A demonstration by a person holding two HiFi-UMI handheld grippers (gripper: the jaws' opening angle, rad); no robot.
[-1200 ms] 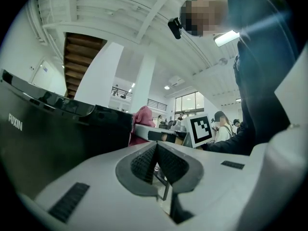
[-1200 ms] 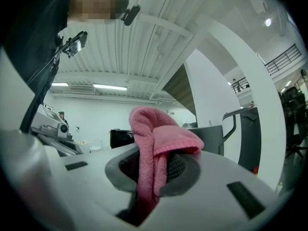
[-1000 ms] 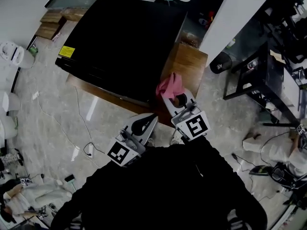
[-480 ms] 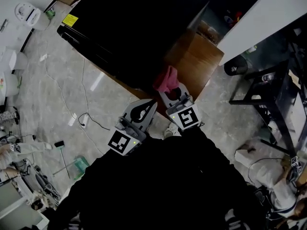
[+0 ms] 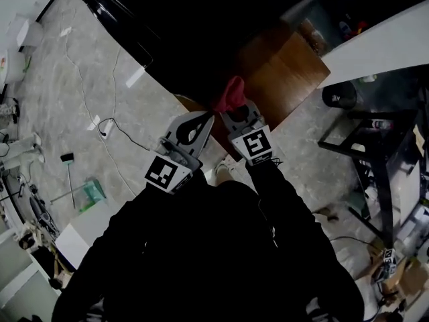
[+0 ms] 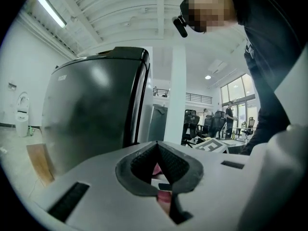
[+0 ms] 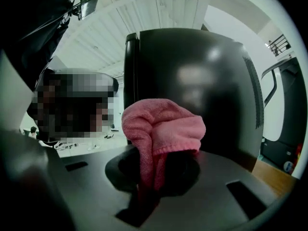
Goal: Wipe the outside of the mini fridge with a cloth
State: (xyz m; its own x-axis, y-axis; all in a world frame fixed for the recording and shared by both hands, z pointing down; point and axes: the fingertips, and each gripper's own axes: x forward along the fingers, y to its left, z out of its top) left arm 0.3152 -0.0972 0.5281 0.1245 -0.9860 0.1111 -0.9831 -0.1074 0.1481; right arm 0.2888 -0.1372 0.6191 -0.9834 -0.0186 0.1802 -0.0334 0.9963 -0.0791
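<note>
On the left of the head view lies the pale floor (image 5: 80, 79) with loose cables across it. Beside it is the mini fridge (image 5: 201, 25), black and glossy, filling the top middle of that view and standing on a wooden platform (image 5: 295, 66) that juts out on its right.

The left gripper (image 5: 201, 121) hangs just short of the fridge's near lower edge. Its own view shows the jaws drawn together at the tips with nothing gripped. A sliver of pink shows through the gap lower down, and I cannot tell what it belongs to. This gripper appears to have no part in the work at present.

Just to its right, the right gripper (image 5: 236, 113) has its jaws clamped on a pink cloth (image 5: 230, 94), which bunches out ahead of the tips. In the right gripper view the cloth is in front of the fridge's dark side wall, close to it. No view settles whether the two are touching.

The step in hand looks like bringing the cloth up to the fridge, at its near corner where it meets the platform. The next move probably calls for pressing the bunched cloth flat against the wall and sweeping along it. The grip should stay firm so that the fabric does not drag out of the jaws.
</note>
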